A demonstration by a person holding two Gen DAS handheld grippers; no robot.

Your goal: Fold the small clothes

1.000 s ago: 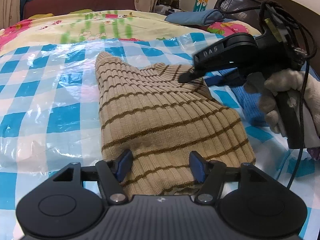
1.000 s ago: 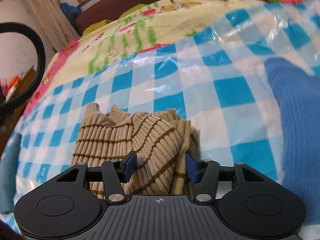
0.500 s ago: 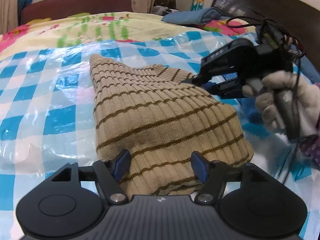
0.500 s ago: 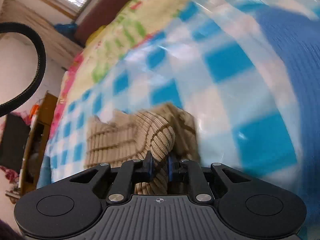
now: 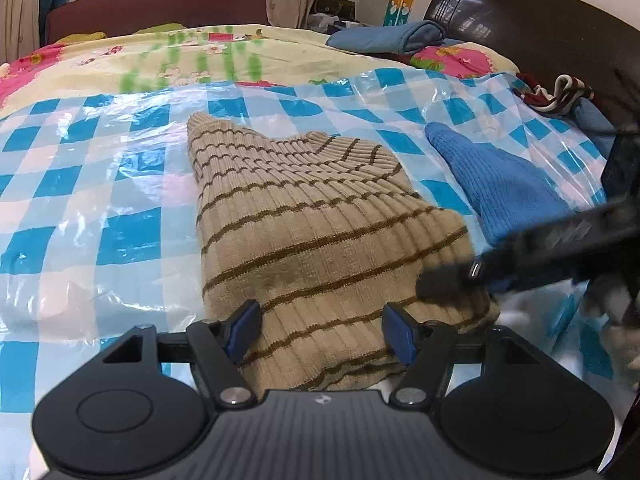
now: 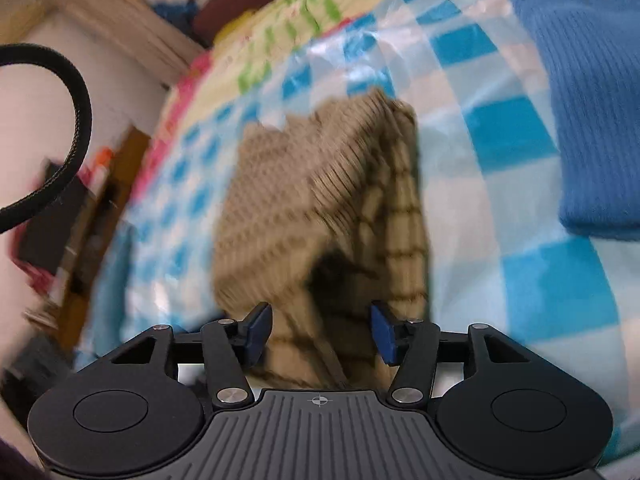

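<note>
A beige ribbed knit garment with brown stripes (image 5: 316, 232) lies folded on the blue-and-white checked plastic sheet (image 5: 80, 184). My left gripper (image 5: 320, 332) is open, its fingers straddling the garment's near edge. My right gripper (image 6: 318, 334) is open just above the same garment (image 6: 320, 200), which is blurred by motion in the right wrist view. The right gripper also shows in the left wrist view (image 5: 452, 280), at the garment's near right corner.
A blue knit garment (image 5: 500, 184) lies right of the beige one; it also shows in the right wrist view (image 6: 592, 120). A folded blue cloth (image 5: 388, 38) and a dark headboard (image 5: 540, 28) are at the back. More clothes (image 5: 560, 92) lie far right.
My right gripper shut on the garment's far fold, carried it toward the near right corner, and has opened and let go. My left gripper stayed open at the near edge.
</note>
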